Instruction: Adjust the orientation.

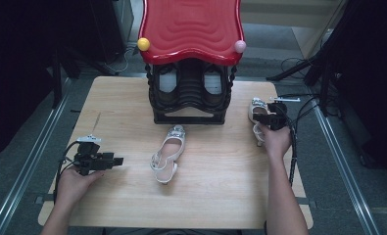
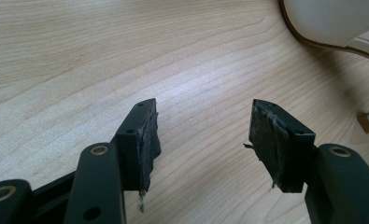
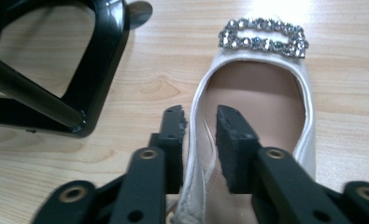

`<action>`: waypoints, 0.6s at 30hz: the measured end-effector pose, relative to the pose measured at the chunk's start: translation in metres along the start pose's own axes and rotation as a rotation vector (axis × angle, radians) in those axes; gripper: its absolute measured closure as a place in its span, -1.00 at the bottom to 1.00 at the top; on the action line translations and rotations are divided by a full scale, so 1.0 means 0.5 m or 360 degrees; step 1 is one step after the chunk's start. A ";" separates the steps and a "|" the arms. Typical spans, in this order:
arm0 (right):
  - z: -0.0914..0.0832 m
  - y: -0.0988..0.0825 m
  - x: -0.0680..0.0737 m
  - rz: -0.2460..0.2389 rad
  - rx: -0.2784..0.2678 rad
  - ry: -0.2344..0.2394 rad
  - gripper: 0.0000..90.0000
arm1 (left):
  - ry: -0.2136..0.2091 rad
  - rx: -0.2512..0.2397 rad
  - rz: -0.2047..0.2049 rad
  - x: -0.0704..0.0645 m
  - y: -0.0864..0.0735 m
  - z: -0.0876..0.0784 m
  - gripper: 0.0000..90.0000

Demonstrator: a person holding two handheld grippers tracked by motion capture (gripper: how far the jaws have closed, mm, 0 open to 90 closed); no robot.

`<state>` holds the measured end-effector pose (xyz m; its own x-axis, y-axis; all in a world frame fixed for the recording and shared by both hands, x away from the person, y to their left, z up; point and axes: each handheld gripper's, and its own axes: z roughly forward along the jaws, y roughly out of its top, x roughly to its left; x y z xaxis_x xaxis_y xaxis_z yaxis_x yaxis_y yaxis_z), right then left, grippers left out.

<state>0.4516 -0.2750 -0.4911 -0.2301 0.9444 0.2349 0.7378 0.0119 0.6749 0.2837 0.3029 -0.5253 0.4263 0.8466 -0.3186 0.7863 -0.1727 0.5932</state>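
1. left gripper (image 1: 116,160) sits at about 8 o'clock on the table (image 1: 132,98), pointing toward 3 o'clock. in the left gripper view its jaws stand wide apart with bare wood between them; it holds nothing.
2. middle shoe (image 1: 169,152) lies near the table's centre, toe toward 12 o'clock, just in front of the rack (image 1: 190,93). its edge shows at 1 o'clock in the left gripper view, clear of the jaws.
3. the rack stands at 12 o'clock under a red top (image 1: 191,27), with dark shoes (image 1: 167,83) inside.
4. right shoe (image 1: 257,108) lies at 2 o'clock, beside the rack, buckle (image 3: 264,38) toward 12 o'clock.
5. right gripper (image 3: 201,126) is at that shoe's heel end. its jaws are narrow, one outside and one inside the left side wall; whether the pads press it yet i cannot tell.
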 end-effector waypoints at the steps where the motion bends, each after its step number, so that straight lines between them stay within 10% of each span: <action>1: 0.002 0.001 -0.001 0.0000 0.0032 -0.0004 0.89 | 0.0002 -0.0005 -0.0002 0.000 0.000 -0.001 -0.06; 18: -0.047 0.006 -0.006 0.0070 -0.0047 0.0070 0.96 | -0.0039 -0.0024 0.0023 -0.006 0.011 0.003 -0.06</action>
<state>0.4395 -0.2855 -0.4732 -0.2261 0.9285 0.2946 0.7288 -0.0394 0.6836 0.2872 0.2984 -0.5223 0.4484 0.8316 -0.3277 0.7733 -0.1770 0.6089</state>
